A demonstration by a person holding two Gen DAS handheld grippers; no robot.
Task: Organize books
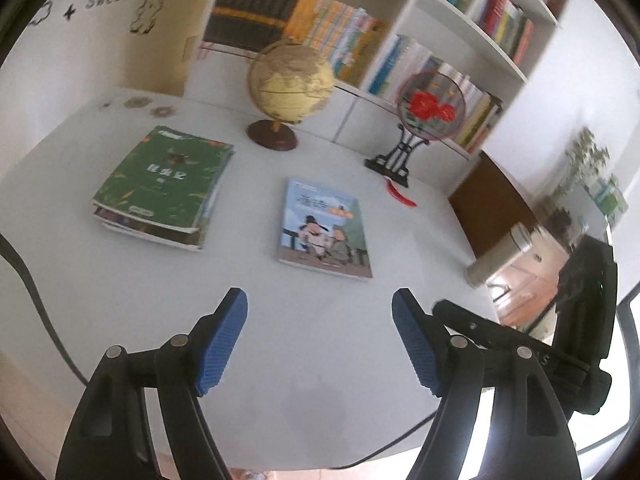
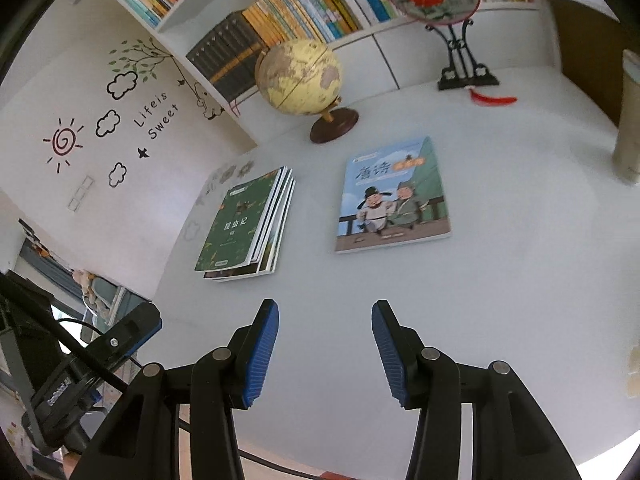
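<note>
On the white table [image 1: 320, 340], two lots of books: a small stack w/ a green-cover book [image 1: 164, 176] on top, lying flat at the left, and a single blue-cover book [image 1: 322, 228] w/ cartoon figures flat beside it, apart from the stack. Behind them a globe [image 1: 290, 80] on a dark round base, and a round fan on a black stand [image 1: 430, 108] w/ a red tassel at its foot. Bookshelf [image 1: 440, 16] along the back wall, packed w/ upright books. Metal flask [image 2: 630, 120] near the table's right edge.

Left gripper [image 1: 319, 340] hovers over bare tabletop, jaws wide, nothing btwn the blue pads. Right gripper [image 2: 325, 352] likewise above the table, jaws partly apart, empty.
</note>
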